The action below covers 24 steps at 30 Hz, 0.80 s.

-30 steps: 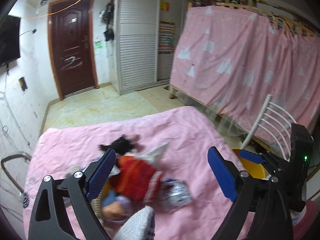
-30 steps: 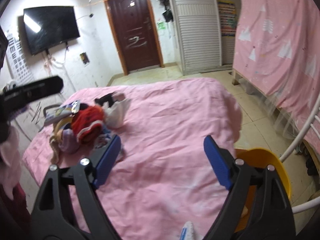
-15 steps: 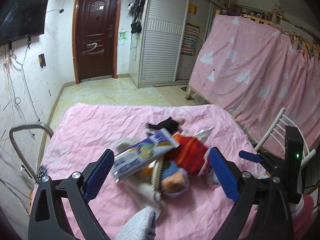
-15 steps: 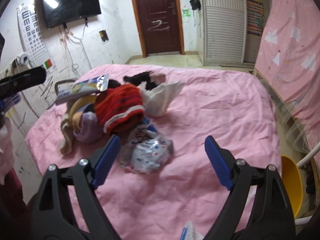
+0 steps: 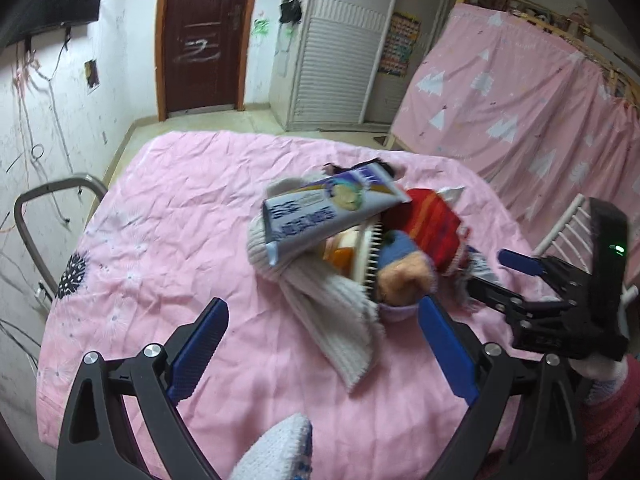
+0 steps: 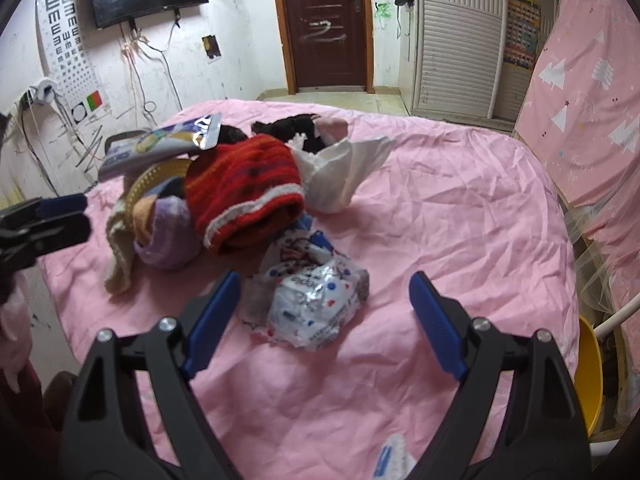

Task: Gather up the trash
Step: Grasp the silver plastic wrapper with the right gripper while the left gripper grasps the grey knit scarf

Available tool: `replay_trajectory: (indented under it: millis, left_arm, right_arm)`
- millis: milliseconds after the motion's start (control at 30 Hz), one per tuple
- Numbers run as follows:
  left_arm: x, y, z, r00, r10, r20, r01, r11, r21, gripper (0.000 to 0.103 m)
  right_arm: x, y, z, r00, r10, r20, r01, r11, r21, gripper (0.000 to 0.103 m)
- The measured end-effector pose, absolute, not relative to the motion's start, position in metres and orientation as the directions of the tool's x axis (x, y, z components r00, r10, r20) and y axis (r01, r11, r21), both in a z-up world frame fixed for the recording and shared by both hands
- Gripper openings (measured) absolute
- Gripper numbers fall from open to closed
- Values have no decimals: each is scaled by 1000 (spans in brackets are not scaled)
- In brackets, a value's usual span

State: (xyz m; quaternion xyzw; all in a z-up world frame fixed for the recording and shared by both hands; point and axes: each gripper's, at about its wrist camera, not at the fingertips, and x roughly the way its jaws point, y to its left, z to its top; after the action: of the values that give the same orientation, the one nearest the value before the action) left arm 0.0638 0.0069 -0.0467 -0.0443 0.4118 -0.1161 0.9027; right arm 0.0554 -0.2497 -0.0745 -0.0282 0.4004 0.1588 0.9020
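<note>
A pile lies on the pink bed [image 5: 180, 220]: a blue-and-white tube package [image 5: 328, 212] on top, a red knit hat [image 6: 244, 188], a white knit cloth [image 5: 332, 320], a comb [image 5: 370, 260] and a white tissue [image 6: 344, 168]. A crumpled white plastic wrapper [image 6: 312, 300] lies just ahead of my right gripper [image 6: 324, 316], between its open fingers. My left gripper [image 5: 320, 344] is open and empty, over the white knit cloth at the pile's near edge. The right gripper also shows in the left wrist view [image 5: 520, 280], and the left gripper's finger in the right wrist view [image 6: 60, 204].
A yellow bin [image 6: 592, 376] stands on the floor right of the bed, by a white chair frame [image 5: 568, 220]. A pink curtain [image 5: 520, 112] hangs at the right. A metal rail [image 5: 32, 216] is at the bed's left side. A door [image 6: 324, 20] is at the back.
Both grippers have moved in closer to the pile. The left view has swung so the pile sits higher and right; the wrapper now lies between the right fingers. Both stay open.
</note>
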Motion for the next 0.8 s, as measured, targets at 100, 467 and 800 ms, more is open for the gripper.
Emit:
replay_trajectory:
  millis: [100,467,800]
  left_arm:
    - [76,16,-51,640,-229,-734,117,972,-201,87]
    - [123,23,-70,613,-146,-776,4,983,-182,86]
    - [126,13,-68,615,-237,-752,52,964,-261,45]
  right_arm:
    - [56,-249,-76,625,263,-735,-310,948,76,79]
    - [57,-236,-84,584,261,-769,-352,935,50,47]
    - [52,-235,-82,610,251,-752,-350,936,29,35]
